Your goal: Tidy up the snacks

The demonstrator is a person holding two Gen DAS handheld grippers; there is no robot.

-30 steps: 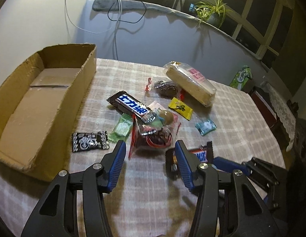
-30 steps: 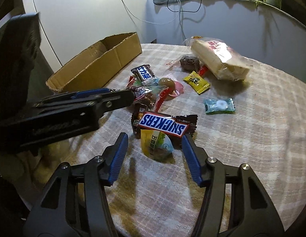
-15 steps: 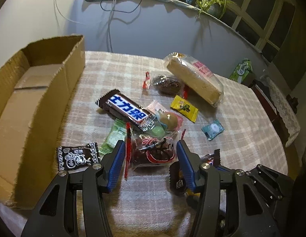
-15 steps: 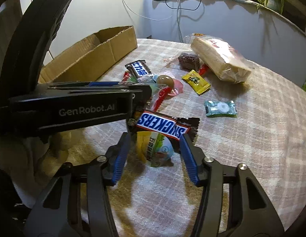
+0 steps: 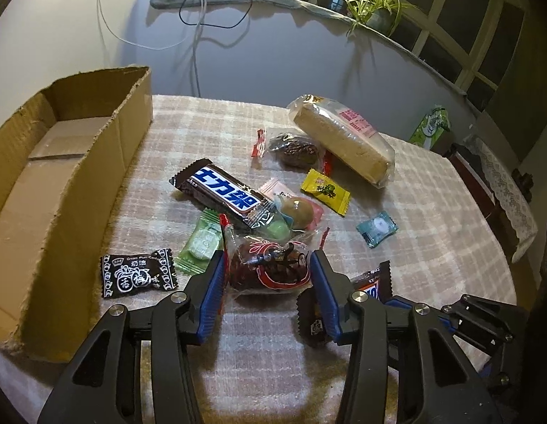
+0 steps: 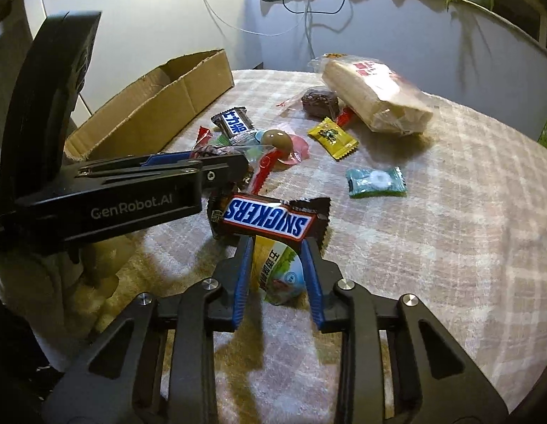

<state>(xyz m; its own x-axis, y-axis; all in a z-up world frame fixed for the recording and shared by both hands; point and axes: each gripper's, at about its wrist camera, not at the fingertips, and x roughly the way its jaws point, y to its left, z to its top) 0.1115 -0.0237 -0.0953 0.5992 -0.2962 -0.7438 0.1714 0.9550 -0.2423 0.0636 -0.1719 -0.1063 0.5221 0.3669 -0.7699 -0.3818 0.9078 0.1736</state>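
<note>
2 grippers work over the checked tablecloth (image 5: 432,212). The left gripper (image 5: 268,275) has its blue fingers (image 5: 213,282) spread wide around a clear packet of dark red snack (image 5: 269,270), one finger at each side of it. The right gripper (image 6: 277,265) has its fingers drawn narrow against a yellow-green pouch (image 6: 280,272), whose far end lies under the Snickers bar (image 6: 269,217). Well apart to the left, the cardboard box (image 5: 107,162) sits open at the table's edge, with other sweets scattered between.
</note>
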